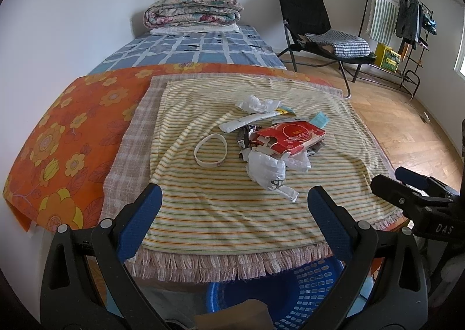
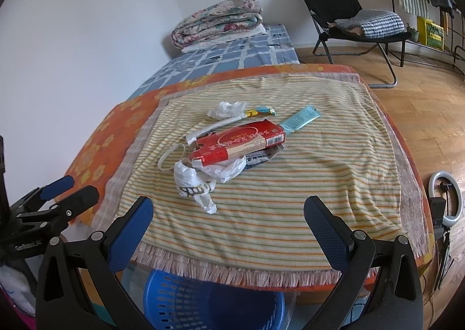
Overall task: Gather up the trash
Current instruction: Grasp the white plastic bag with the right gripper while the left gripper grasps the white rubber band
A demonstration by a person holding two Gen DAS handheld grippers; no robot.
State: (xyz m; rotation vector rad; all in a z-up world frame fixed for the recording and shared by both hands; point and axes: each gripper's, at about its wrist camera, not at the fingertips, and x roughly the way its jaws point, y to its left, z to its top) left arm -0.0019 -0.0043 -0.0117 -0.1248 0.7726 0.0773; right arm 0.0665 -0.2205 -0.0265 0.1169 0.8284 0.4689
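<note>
Left hand-held gripper (image 1: 235, 199): jaws spread wide, nothing between them, touching nothing; it hangs over the near edge of the striped cloth, short of the trash.
Right hand-held gripper (image 2: 228, 210): also wide apart and empty, hanging above the same near edge, just beside the left one.
Landmark: the striped cloth (image 1: 232, 213), spread on the counter (image 2: 377, 283) over an orange flowered sheet (image 1: 58, 141).
Trash pile: at the middle of the striped cloth, beyond both grippers.
Red carton (image 1: 290, 136): torn open, lying on top of the pile at the cloth's centre.
White bag (image 1: 266, 171): crumpled, on the near side of the carton, the closest piece to the grippers.
Wrappers: a second crumpled white piece (image 1: 255, 103) and a long white strip (image 1: 247, 122) lie on the far side of the carton; a light blue tube (image 2: 300, 117) lies to its right.
White band (image 1: 210, 149): a ring lying flat, just left of the pile; whether it counts as trash I cannot tell.
Basket (image 2: 209, 301): blue, slotted, on the floor below the cloth's fringed near edge, under the grippers; the part of its inside that shows looks empty.
Progress: judged as barely begun, since every piece seen lies on the cloth.
Left to do: pick each piece up and drop it in the basket, likely the bag first.
</note>
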